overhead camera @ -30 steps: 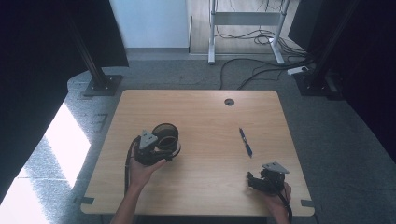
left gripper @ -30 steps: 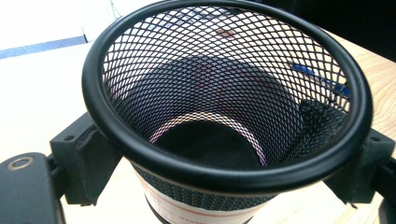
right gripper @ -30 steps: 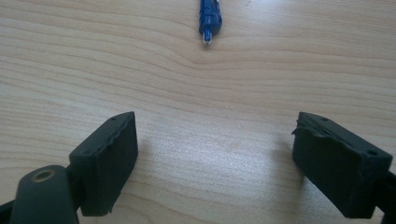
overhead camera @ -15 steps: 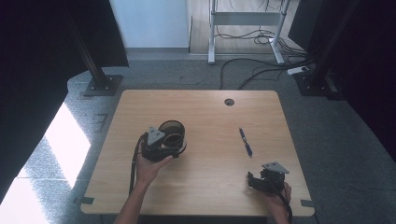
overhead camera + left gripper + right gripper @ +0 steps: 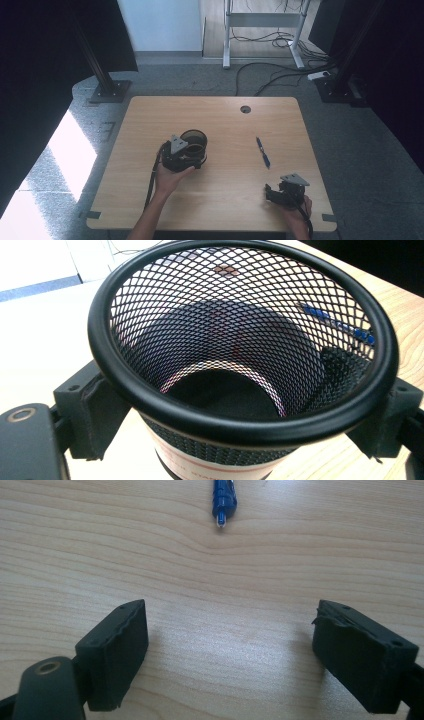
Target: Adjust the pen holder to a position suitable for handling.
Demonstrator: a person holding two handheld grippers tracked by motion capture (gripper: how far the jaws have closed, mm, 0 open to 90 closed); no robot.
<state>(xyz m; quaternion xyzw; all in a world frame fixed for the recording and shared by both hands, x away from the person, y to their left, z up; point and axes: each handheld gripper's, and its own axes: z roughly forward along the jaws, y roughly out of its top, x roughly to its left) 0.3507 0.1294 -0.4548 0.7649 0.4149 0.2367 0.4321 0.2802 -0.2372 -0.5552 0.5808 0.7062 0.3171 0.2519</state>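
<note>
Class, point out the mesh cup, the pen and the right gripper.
mesh cup point(image 5: 240, 425), left gripper view, near rim
pen point(image 5: 263, 153), high view, barrel middle
right gripper point(image 5: 230, 650), right gripper view, midway between open jaws

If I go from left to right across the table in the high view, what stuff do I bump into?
Left gripper shut on the black mesh cup → blue pen → right gripper, held open near the table's front edge.

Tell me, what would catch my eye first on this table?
Probably the black mesh cup left of the table's middle, clamped between the jaws of the left tool. Next, the blue pen lying alone to its right. The right tool sits open near the front edge, pointing toward the pen.
</note>
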